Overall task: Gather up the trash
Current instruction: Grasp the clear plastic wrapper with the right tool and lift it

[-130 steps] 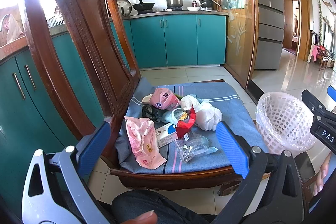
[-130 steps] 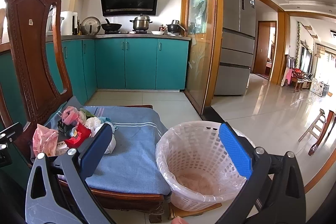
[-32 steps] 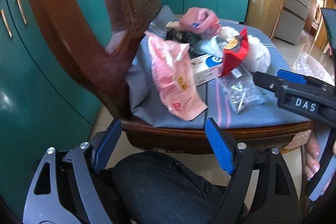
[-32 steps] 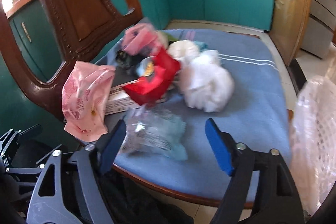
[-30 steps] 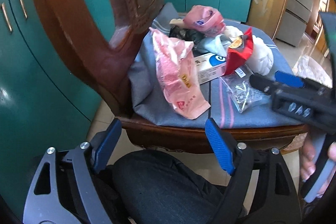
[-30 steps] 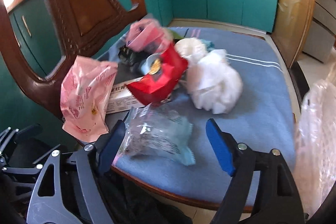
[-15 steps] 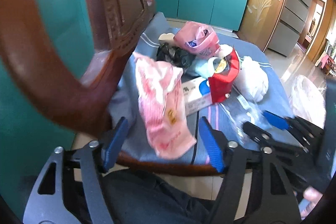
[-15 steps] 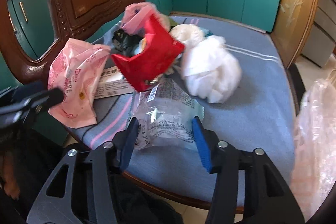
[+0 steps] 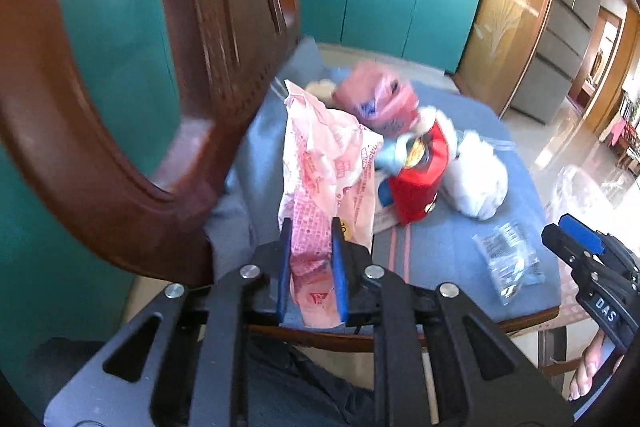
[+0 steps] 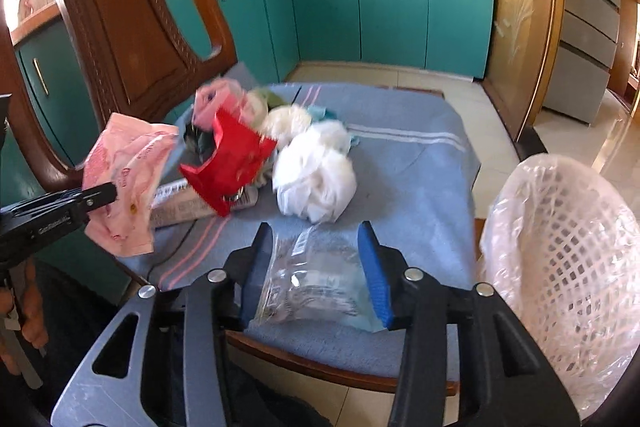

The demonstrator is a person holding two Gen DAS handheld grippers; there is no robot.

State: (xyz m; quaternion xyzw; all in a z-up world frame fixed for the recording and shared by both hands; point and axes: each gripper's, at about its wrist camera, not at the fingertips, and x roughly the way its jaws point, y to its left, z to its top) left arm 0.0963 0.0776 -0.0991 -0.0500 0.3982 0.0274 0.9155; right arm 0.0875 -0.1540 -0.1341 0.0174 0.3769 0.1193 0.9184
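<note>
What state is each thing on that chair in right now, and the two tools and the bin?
Left tool: closing, pinching the pink bag.
Pink bag: lifted off the cushion.
Right tool: closing around the clear packet.
Clear packet: crumpled, between the pads.
Red wrapper: torn open, in the pile.
White bag: bunched up, untouched.
Basket: upright, lined with plastic.

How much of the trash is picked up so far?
Nothing shows in the visible part of the basket. The left tool is closing on the pink bag, lifted off the blue cushion. The right tool is closing around the clear wrapper. Left on the chair: the red packet, white wad, box and more.
</note>
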